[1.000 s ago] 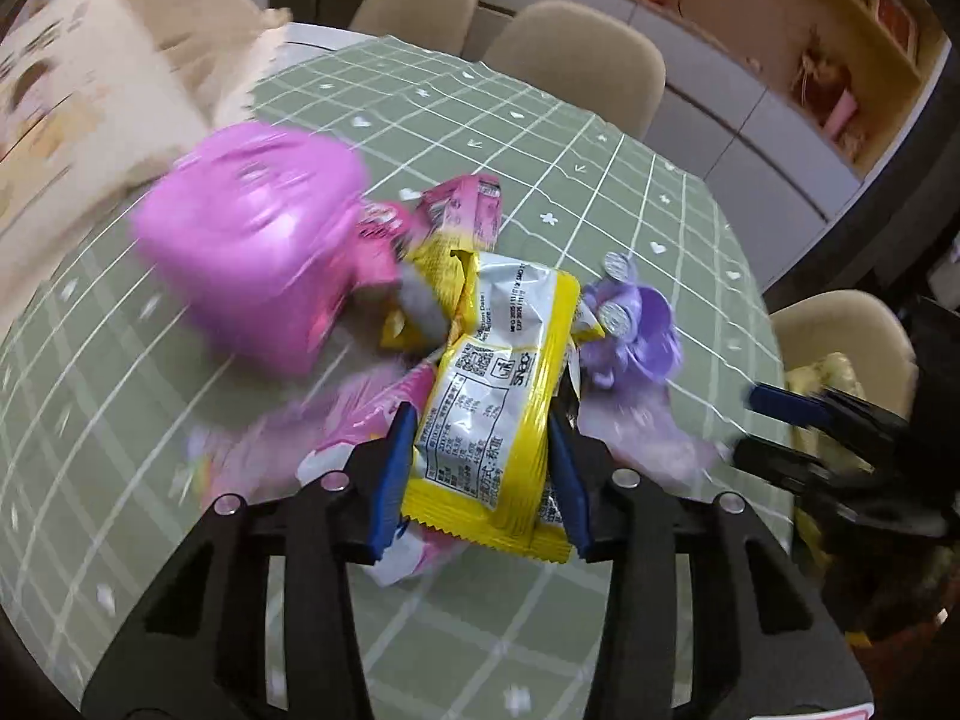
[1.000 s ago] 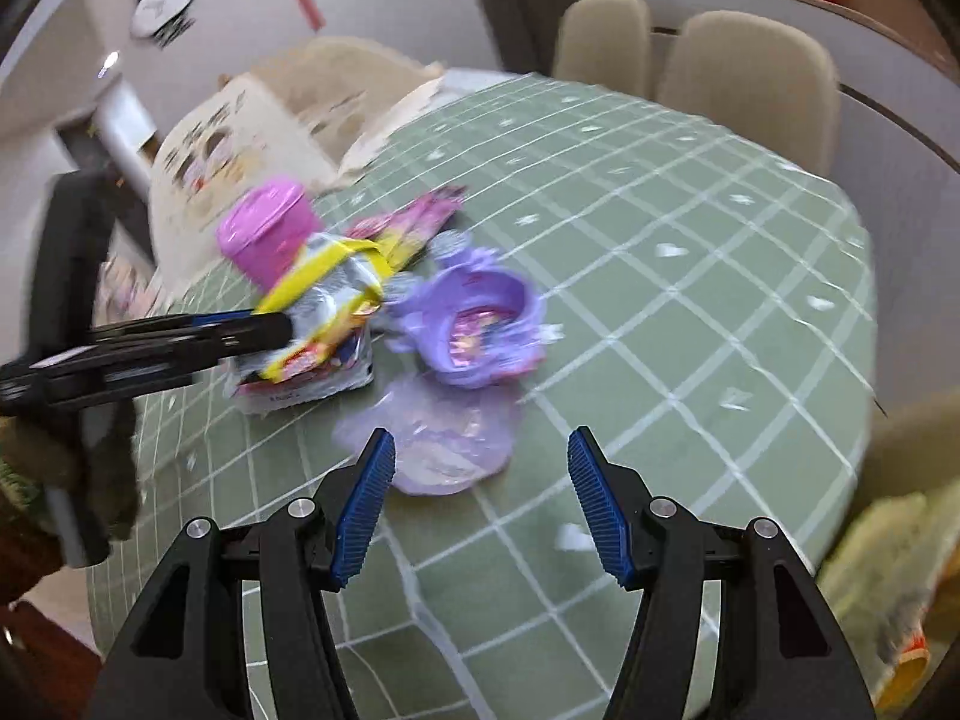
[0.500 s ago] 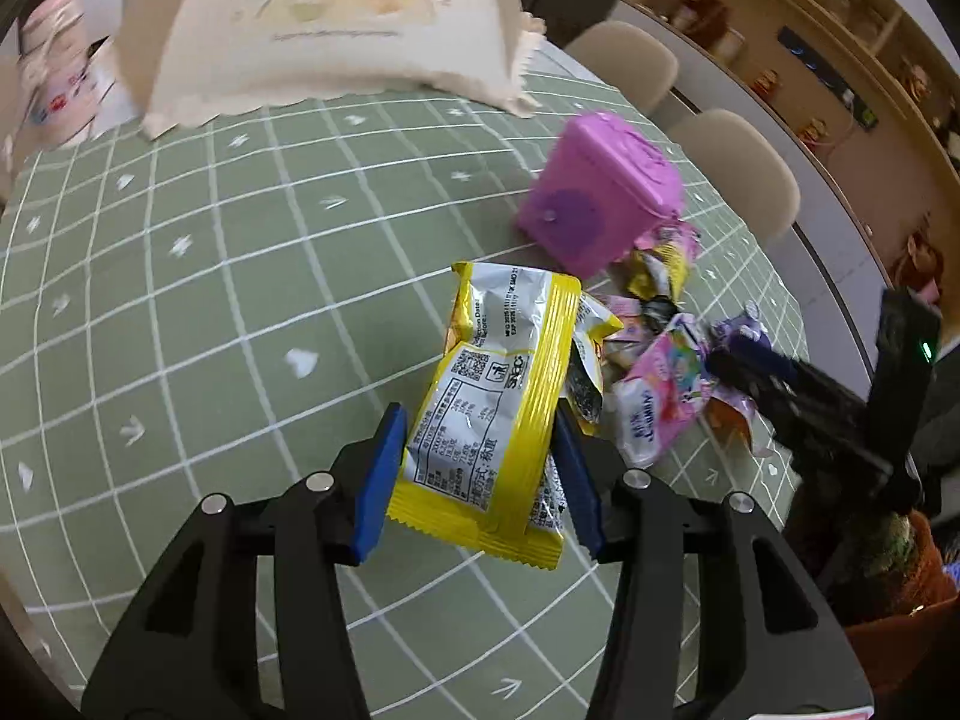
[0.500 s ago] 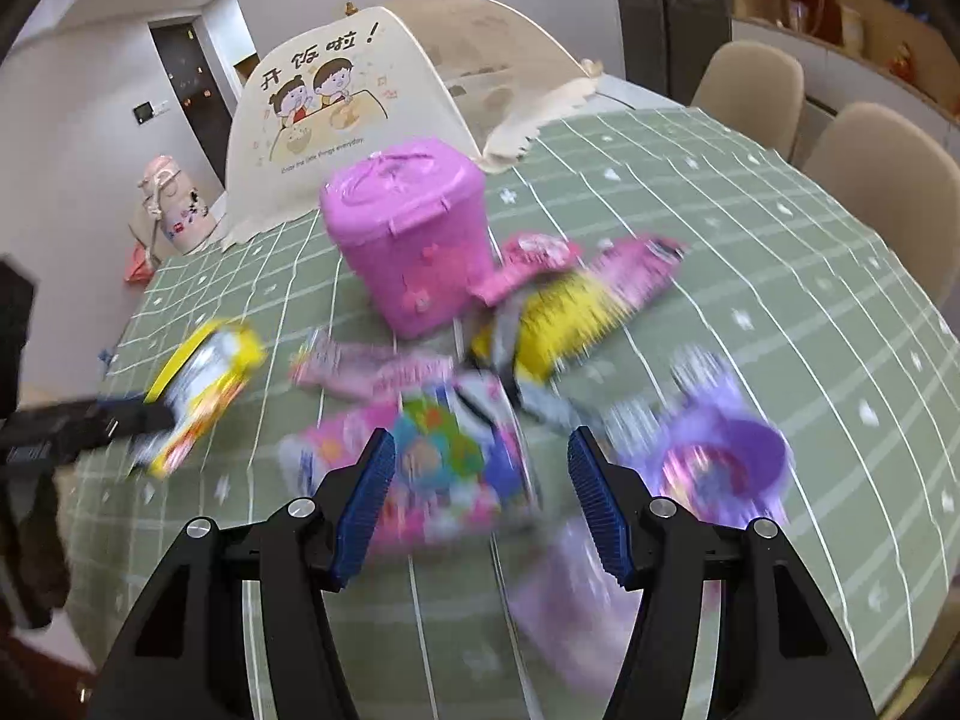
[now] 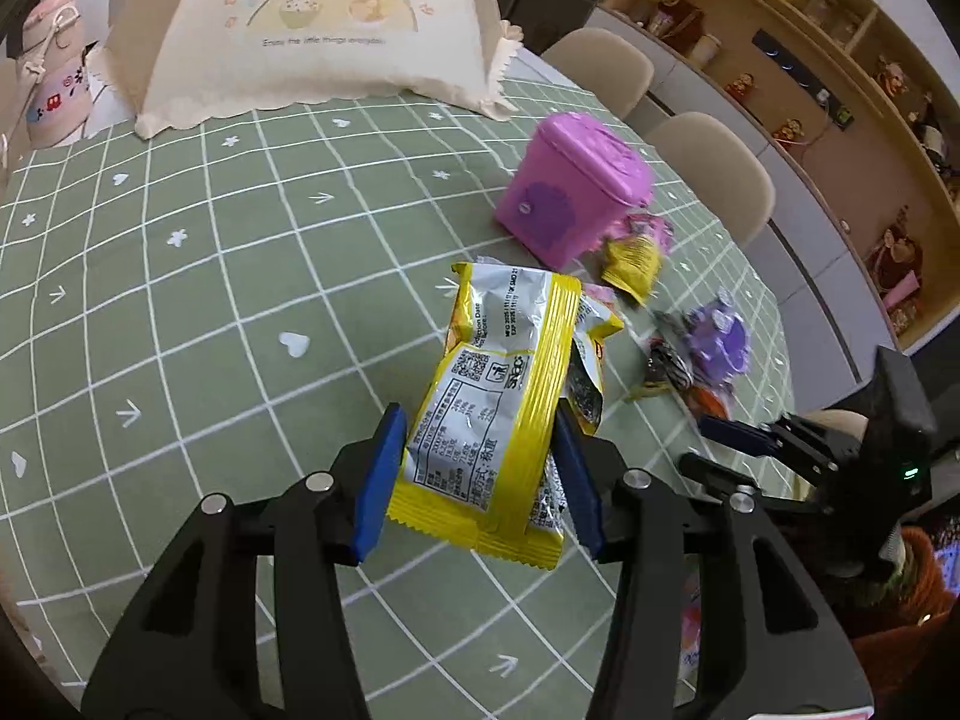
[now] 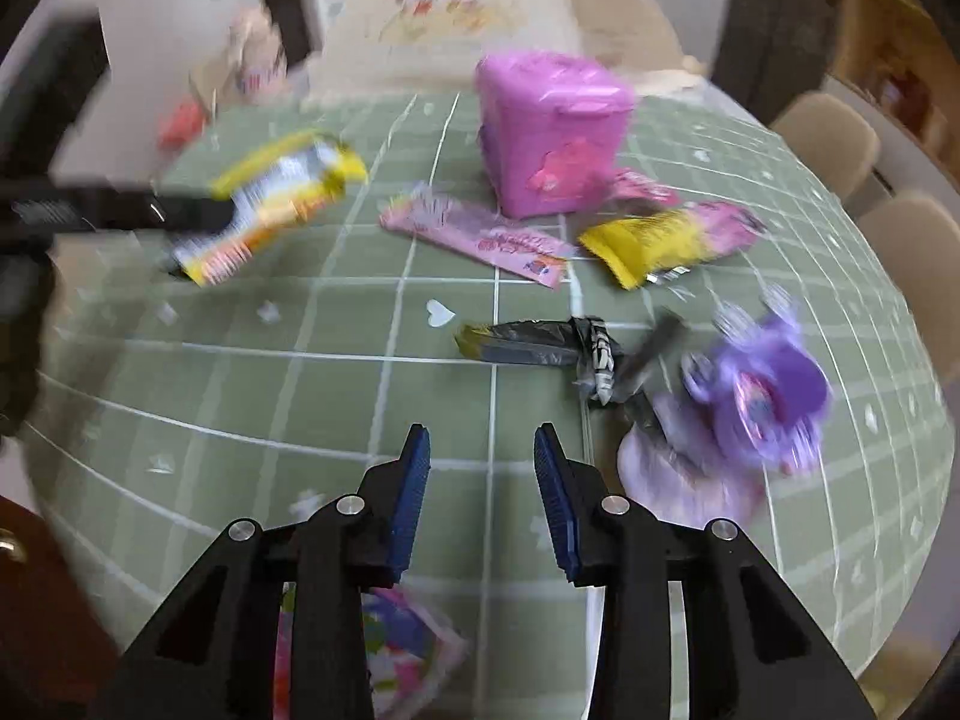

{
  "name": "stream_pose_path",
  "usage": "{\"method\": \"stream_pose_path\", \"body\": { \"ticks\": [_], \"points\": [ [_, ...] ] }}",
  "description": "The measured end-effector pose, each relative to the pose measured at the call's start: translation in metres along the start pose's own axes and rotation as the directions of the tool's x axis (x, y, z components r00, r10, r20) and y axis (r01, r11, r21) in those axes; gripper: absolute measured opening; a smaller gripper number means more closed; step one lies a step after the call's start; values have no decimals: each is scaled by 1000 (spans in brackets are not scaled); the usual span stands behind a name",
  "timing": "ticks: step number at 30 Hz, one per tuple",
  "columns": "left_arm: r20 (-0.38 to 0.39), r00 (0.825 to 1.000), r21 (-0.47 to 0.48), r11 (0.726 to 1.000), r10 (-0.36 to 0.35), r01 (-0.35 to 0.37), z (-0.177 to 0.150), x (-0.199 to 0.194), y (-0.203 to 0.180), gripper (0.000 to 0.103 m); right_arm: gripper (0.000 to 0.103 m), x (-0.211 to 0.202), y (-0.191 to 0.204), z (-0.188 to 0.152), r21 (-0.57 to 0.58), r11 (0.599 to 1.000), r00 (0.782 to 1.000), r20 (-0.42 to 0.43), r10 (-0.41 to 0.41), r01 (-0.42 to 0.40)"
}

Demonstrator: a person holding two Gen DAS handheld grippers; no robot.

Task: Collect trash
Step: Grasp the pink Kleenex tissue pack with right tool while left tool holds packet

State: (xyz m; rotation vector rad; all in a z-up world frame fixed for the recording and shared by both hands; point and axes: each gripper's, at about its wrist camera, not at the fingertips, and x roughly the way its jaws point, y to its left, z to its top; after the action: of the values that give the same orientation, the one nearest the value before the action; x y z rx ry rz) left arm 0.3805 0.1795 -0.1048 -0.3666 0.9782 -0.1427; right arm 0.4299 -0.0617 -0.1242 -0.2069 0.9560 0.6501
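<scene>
My left gripper is shut on a yellow and silver snack wrapper and holds it above the green checked tablecloth; it also shows in the right wrist view. A pink lidded bin stands beyond it, also seen in the right wrist view. My right gripper is open and empty above the cloth. Ahead of it lie a pink wrapper, a yellow wrapper, a dark crumpled wrapper and a purple cup with its lid.
A cream food cover tent stands at the table's far side, a pink bottle to its left. Beige chairs ring the round table. A colourful wrapper lies under my right gripper.
My left gripper has carried the yellow wrapper away from the pile, towards the left. My right gripper has swung and come lower over the cloth; the colourful wrapper is now beneath it.
</scene>
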Motion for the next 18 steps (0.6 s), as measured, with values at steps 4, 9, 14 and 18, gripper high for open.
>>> {"method": "stream_pose_path", "body": {
  "ticks": [4, 9, 14, 18],
  "points": [
    [6, 1000, 34, 999, -18, 18, -8, -6, -9, 46, 48, -34, -11, -20, 227, 974, 998, 57, 18, -30],
    [-3, 1000, 74, 997, 3, -3, -24, -15, -10, 46, 48, -30, 13, -56, 305, 952, 1000, -19, 14, -8],
    [-19, 1000, 89, 996, 20, -18, -40, -30, -2, 46, 48, -14, 32, -77, 344, 936, 996, -71, -55, 76],
    [-18, 999, 115, 993, 40, -37, -46, -42, 6, 46, 48, -9, 43, -83, 366, 921, 991, -60, -122, 136]
  ]
}}
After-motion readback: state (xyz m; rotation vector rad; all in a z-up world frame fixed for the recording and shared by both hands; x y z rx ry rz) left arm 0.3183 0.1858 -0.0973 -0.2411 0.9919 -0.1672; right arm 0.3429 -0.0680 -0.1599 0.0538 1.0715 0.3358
